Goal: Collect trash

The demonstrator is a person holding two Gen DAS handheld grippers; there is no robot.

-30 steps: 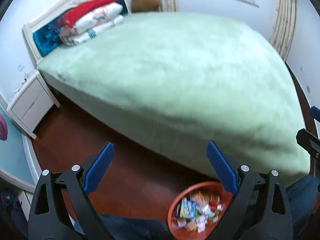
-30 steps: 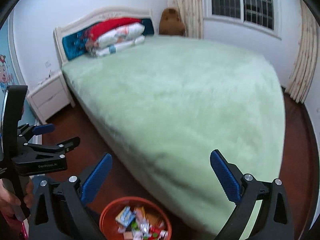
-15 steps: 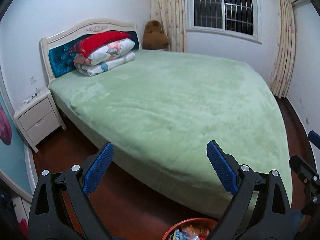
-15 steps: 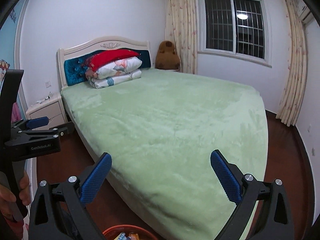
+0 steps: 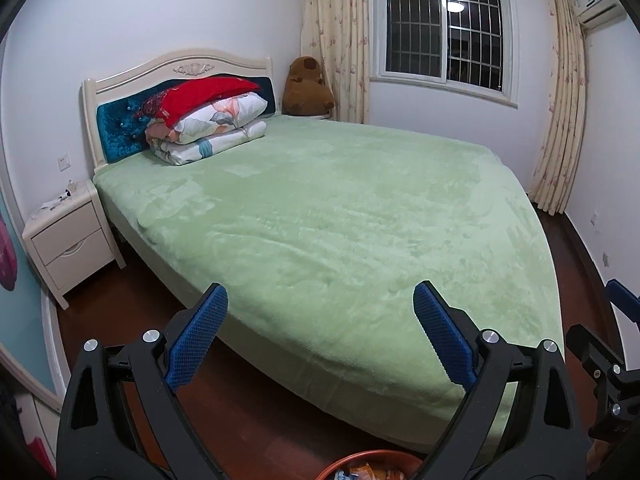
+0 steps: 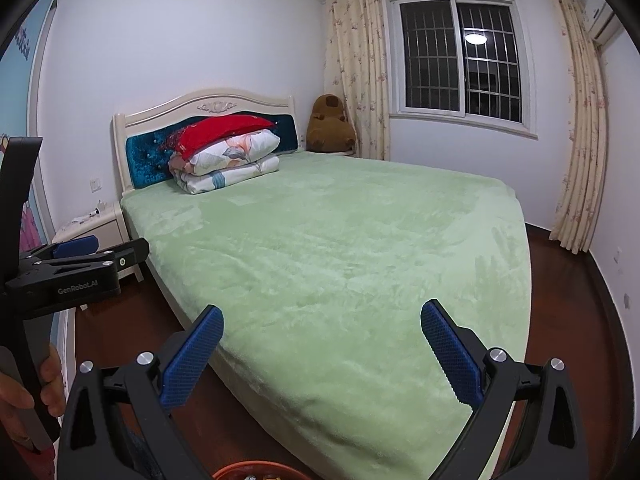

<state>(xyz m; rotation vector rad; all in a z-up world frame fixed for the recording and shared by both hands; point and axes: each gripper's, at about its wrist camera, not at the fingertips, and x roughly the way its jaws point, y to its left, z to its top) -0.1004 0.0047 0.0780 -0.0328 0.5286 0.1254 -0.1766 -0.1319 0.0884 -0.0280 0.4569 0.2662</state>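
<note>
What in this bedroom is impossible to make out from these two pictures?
- Orange bowl: cut off by the bottom edge in both views, so most of its contents are hidden.
- Small things on the nightstand: too small to identify.
- Floor beyond the bed: hidden by the bed.
- Air conditioner: cropped by the fisheye rim.

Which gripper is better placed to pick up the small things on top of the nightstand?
Left, probably. The nightstand stands on the left gripper's side, left of the bed; the right gripper is farther over. Both are open and empty.
</note>
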